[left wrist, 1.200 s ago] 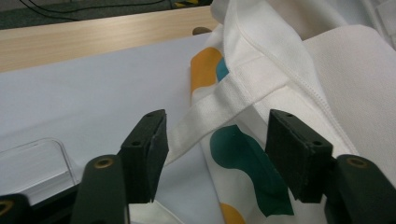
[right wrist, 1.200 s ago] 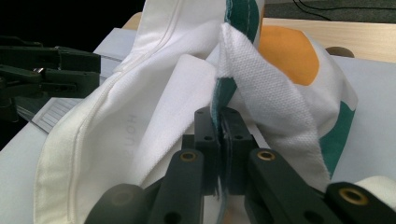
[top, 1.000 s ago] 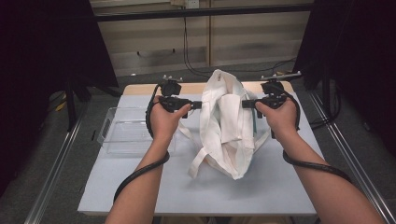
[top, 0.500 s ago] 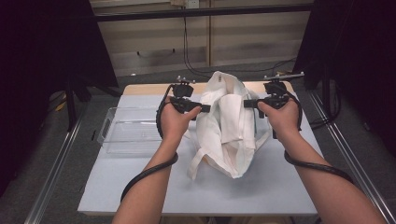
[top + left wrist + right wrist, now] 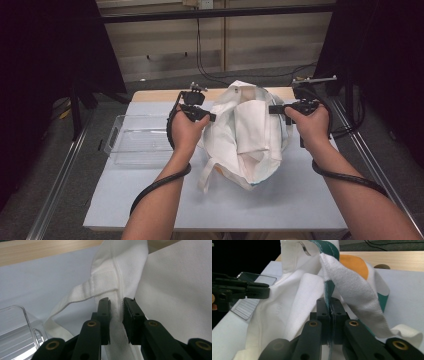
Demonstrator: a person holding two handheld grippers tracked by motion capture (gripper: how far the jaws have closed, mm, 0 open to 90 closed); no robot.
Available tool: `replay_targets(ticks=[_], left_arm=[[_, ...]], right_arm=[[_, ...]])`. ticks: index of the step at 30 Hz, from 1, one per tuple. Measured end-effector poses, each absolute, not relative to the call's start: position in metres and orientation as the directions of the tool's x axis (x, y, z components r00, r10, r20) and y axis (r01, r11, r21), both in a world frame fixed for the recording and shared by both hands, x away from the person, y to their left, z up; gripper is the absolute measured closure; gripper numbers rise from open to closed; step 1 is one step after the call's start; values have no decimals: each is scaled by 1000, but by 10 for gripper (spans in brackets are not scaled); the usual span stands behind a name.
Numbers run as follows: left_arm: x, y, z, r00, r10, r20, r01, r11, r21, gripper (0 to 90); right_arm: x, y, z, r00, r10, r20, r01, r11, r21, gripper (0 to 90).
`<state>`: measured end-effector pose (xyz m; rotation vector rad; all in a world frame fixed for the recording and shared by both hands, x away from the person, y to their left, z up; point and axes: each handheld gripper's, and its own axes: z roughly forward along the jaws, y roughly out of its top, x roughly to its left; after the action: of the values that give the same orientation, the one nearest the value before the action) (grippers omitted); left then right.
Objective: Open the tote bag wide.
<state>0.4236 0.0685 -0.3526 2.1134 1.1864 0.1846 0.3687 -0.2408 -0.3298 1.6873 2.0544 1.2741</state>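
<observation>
High view: the white bag [image 5: 247, 137] sits on the desk [image 5: 150, 200] between the left tongs [image 5: 210, 118] and right tongs [image 5: 272, 109]. Left gripper view: left tongs [image 5: 116, 305] slightly apart, the bag's seam [image 5: 115, 285] running between them. Right gripper view: right tongs [image 5: 329, 305] clamped on the bag's rim [image 5: 327, 287]. Soft, light, floppy cloth, I'd say; hems and straps look best for gripping
</observation>
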Motion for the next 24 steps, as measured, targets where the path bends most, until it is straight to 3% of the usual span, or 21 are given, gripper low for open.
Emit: replay_targets(ticks=[24], left_arm=[[424,67,-359,568,798,-204,705,-343,621,793]], right_arm=[[366,-267,-351,-284,905,316,733,-8,680,886]])
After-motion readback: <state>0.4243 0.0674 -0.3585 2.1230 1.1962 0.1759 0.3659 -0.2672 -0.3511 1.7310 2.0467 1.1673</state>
